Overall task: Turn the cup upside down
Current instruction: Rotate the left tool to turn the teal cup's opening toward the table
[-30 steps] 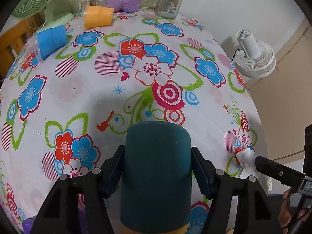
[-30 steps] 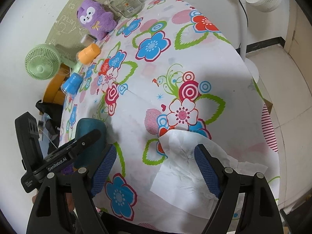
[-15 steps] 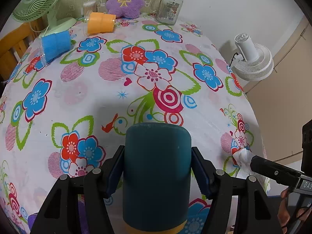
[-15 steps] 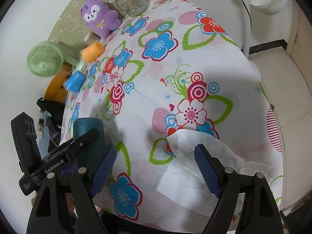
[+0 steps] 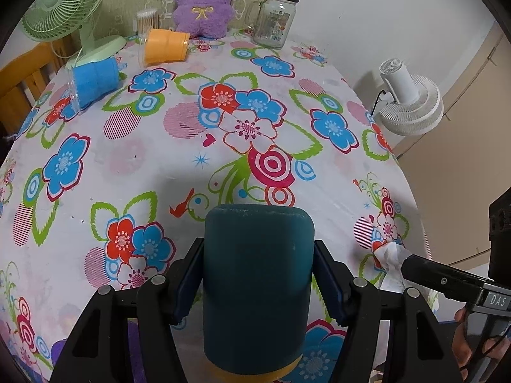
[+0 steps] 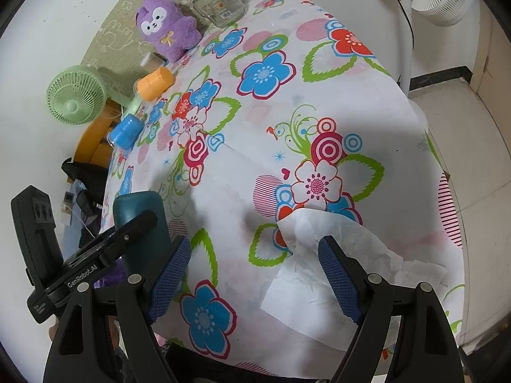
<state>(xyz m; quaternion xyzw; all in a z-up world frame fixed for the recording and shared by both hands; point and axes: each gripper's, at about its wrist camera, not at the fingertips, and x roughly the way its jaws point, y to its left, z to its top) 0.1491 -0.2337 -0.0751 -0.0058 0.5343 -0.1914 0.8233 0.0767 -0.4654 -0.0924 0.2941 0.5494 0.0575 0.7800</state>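
Observation:
My left gripper (image 5: 257,282) is shut on a dark teal cup (image 5: 257,287) with a yellow band at its near end. The cup's closed teal end points away from me, over the near edge of the flowered table (image 5: 159,166). The cup also shows in the right wrist view (image 6: 143,220), held at the table's left edge. My right gripper (image 6: 255,274) is open and empty, its fingers straddling the edge of a white tissue (image 6: 345,265) on the tablecloth.
An orange cup (image 5: 164,46) and a blue cup (image 5: 92,79) lie on their sides at the far left. A green fan (image 5: 68,9), purple plush toy (image 5: 204,0) and glass jar (image 5: 274,22) stand at the back. A white floor fan (image 5: 412,105) stands right of the table.
The left gripper has lifted and tilted with the teal cup, so more of the far table and wall shows. The right gripper has barely moved.

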